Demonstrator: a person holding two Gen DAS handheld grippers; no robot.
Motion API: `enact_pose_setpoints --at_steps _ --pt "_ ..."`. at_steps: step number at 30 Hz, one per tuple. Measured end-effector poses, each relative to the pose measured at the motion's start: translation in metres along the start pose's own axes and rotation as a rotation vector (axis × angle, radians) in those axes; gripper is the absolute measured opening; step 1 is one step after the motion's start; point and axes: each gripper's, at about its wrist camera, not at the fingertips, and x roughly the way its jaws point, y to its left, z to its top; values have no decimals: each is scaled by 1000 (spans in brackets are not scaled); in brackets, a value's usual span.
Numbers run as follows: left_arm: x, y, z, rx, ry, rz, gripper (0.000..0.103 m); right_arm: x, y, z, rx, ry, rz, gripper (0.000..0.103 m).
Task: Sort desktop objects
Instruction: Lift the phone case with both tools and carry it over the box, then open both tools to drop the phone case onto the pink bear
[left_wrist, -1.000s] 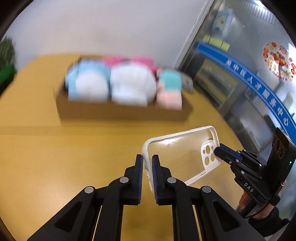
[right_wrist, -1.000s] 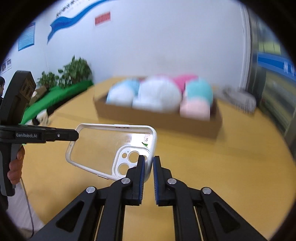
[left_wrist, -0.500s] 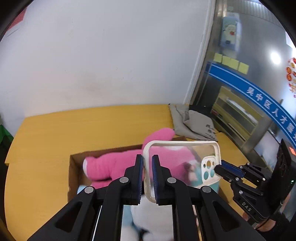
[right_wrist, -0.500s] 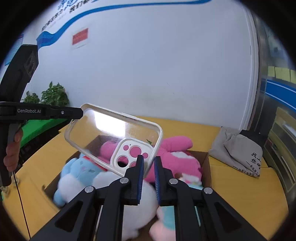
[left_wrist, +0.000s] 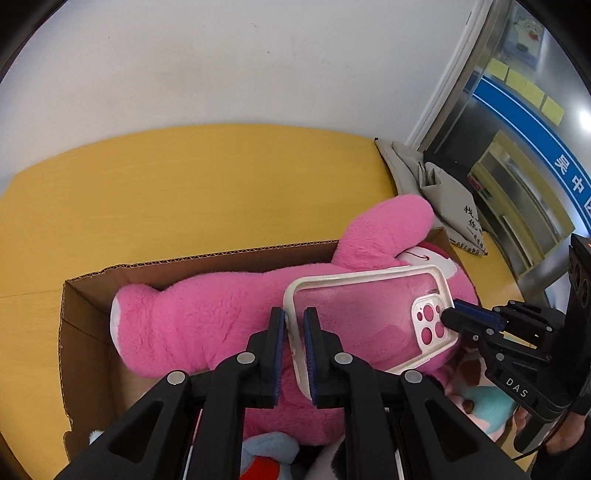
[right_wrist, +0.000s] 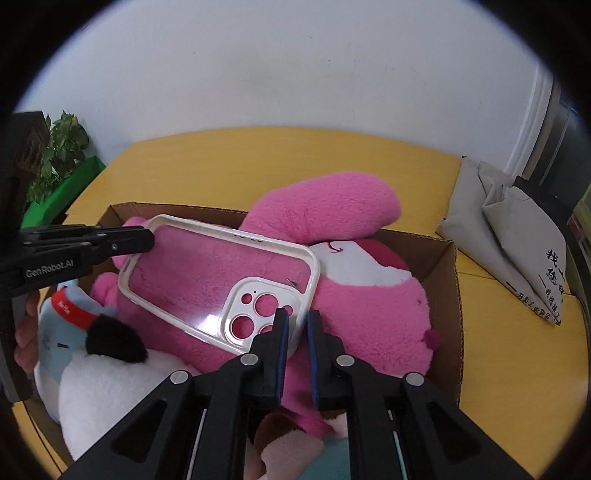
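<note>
**Phone case carried over the toy box by both grippers**

Both grippers, which a second ago were holding the phone case (left_wrist: 364, 317) over bare tabletop with the cardboard box (left_wrist: 85, 332) at 12 o'clock in the distance, are now holding it directly above that box. Each gripper is grasping one end: the left gripper (left_wrist: 294, 334) is clenching the plain end of the white rim, and the right gripper (right_wrist: 294, 334) is clenching the camera-cutout end. In the left wrist view the right gripper (left_wrist: 448, 314) is entering from 3 o'clock, its body bearing the letters "DAS". In the right wrist view the left gripper (right_wrist: 149, 240) is reaching in from 9 o'clock, its arm reading "GenRobot.AI".

A pink plush toy (right_wrist: 369, 314) is showing through the clear back of the case and is filling most of the box. A white plush (right_wrist: 110, 391) and a light-blue plush with a red tag (right_wrist: 64, 321) are lying at 8 o'clock; the tag's writing is too small to read. A grey cloth bag (right_wrist: 517, 236) printed with black Chinese characters is resting on the yellow table (left_wrist: 184, 192) at 2 o'clock. A blue band with white Chinese characters (left_wrist: 554, 155) is crossing the glass at 2 o'clock in the left wrist view. A green plant (right_wrist: 59, 147) is standing at 10 o'clock.
</note>
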Motion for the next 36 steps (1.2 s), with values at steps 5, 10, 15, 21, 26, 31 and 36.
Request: enact_pose_setpoints --at_steps 5,10,15,21,26,31,36 --pt "-32 -4 -5 37 -60 79 80 -17 9 -2 -31 4 6 48" --pt "-112 -21 -36 89 -187 91 99 -81 10 -12 -9 -128 57 78" --pt "-157 -29 -106 133 -182 83 103 -145 7 -63 -10 -174 155 79" --pt "-131 14 -189 33 -42 86 100 -125 -12 -139 47 -60 91 79" --pt "-100 28 -222 30 19 100 93 -73 -22 -166 40 84 16 78" --pt "-108 16 -239 28 21 104 92 -73 -17 -178 47 123 -18 74" --pt "-135 7 -284 42 21 110 93 -101 5 -224 53 128 -9 73"
